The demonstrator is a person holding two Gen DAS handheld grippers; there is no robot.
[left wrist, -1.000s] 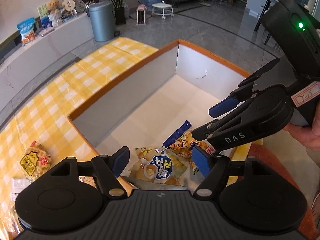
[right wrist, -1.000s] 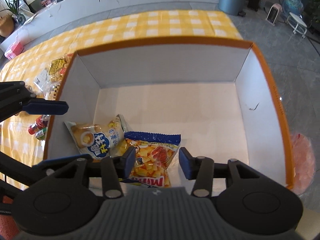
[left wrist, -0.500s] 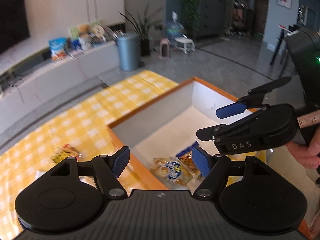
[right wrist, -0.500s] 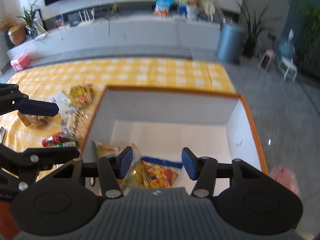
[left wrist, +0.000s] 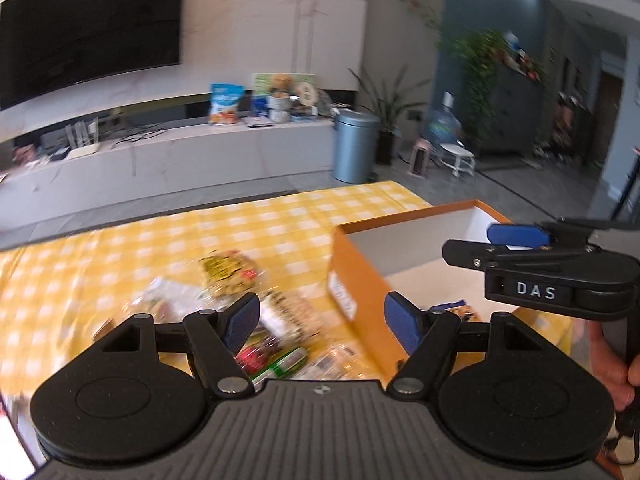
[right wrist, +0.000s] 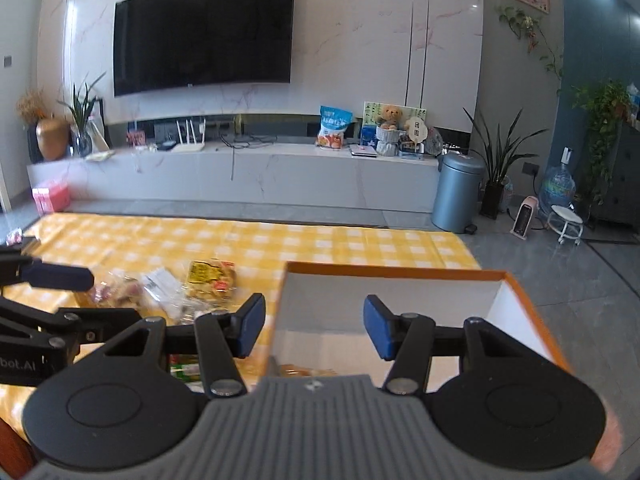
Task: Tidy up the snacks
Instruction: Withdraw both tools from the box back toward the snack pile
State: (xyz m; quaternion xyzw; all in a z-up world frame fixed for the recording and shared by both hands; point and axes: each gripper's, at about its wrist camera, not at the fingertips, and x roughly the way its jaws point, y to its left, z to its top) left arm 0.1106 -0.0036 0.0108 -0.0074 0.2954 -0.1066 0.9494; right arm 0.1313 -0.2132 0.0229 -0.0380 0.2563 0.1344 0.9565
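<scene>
An orange cardboard box (left wrist: 362, 276) with white inner walls stands on the yellow checked table; it also shows in the right wrist view (right wrist: 520, 284). A snack bag (right wrist: 304, 370) lies inside it, mostly hidden. A heap of snack packets (left wrist: 280, 320) lies left of the box, with a yellow packet (left wrist: 228, 274) behind it; the yellow packet also shows in the right wrist view (right wrist: 210, 276). My left gripper (left wrist: 322, 322) is open and empty, raised above the heap and the box's left wall. My right gripper (right wrist: 314, 328) is open and empty, raised above the box.
The yellow checked tablecloth (right wrist: 240, 240) reaches far back and left. The box sits at the table's right end, with grey floor (right wrist: 580, 280) beyond. A long white TV cabinet (right wrist: 240, 176) and a grey bin (right wrist: 458, 192) stand behind the table.
Both grippers have risen out of the box and tilted up to look across the room. The left one has swung left over the packet heap. Both stayed open and empty.
</scene>
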